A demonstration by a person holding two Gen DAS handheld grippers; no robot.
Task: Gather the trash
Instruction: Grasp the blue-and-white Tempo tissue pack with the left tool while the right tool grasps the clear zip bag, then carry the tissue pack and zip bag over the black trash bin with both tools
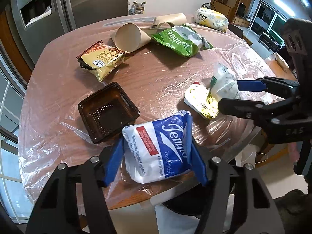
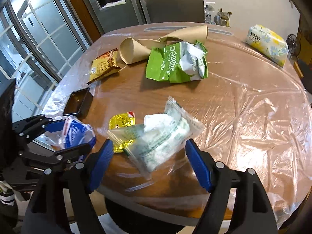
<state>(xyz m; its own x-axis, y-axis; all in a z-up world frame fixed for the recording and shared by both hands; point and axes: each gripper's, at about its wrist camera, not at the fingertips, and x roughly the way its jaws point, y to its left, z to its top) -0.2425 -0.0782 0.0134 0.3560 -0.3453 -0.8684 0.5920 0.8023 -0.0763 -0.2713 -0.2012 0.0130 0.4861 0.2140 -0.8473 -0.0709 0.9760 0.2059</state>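
My left gripper [image 1: 155, 130] is shut on a blue and white tissue pack [image 1: 156, 148] at the table's near edge, one blue pad pressing on each side. In the right wrist view the same left gripper [image 2: 78, 135] holds the tissue pack [image 2: 76, 132] at the left. My right gripper [image 2: 148, 142] is shut on a clear plastic bag [image 2: 161, 134] with white paper inside. The bag stands raised off the table. Just behind the bag lies a small tub with a yellow foil lid [image 2: 121, 121]. The left wrist view shows the right gripper [image 1: 228, 94] beside that tub [image 1: 202, 101].
On the plastic-covered wooden table [image 1: 156, 78] lie a brown tray [image 1: 108, 111], a yellow snack wrapper [image 1: 101, 60], a paper cup [image 1: 130, 37] on its side, a crumpled cup [image 1: 171, 19], a green snack bag [image 1: 175, 41] and a yellow tissue package [image 1: 211, 19]. A white-lined bin [image 1: 175, 214] sits below the near edge.
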